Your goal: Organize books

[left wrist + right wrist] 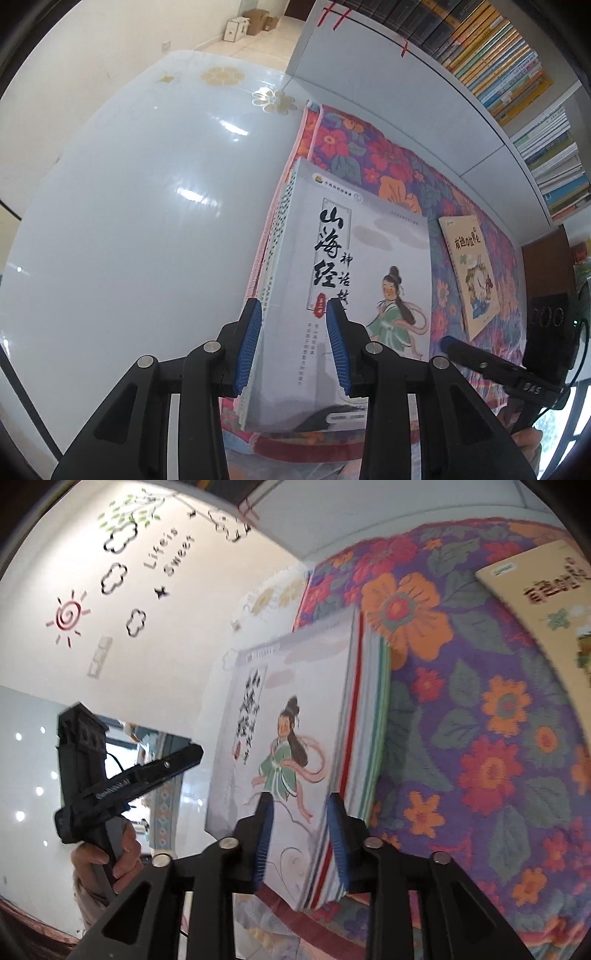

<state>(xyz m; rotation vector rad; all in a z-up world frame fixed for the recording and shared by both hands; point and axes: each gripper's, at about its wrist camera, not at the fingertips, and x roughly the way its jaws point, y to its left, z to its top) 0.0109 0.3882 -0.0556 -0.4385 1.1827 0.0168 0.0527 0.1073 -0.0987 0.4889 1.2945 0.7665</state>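
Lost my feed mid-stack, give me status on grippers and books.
Left gripper and right gripper both astride the book stack, stood on edge on the floral cloth. Yellow book lies apart. Nothing in the way.

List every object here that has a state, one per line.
Stack of books: closed, lying on the floral cloth, spine side between the left jaws.
Yellow book: closed, flat, apart from the stack.
Left gripper: around the stack's left edge.
Right gripper: straddling the stack's right edge.
Shelf books: upright, packed.

Yellow book (pixel 546 620) cut by right edge; stack (pixel 332 295) lower corner hidden behind jaws; spine titles unreadable.
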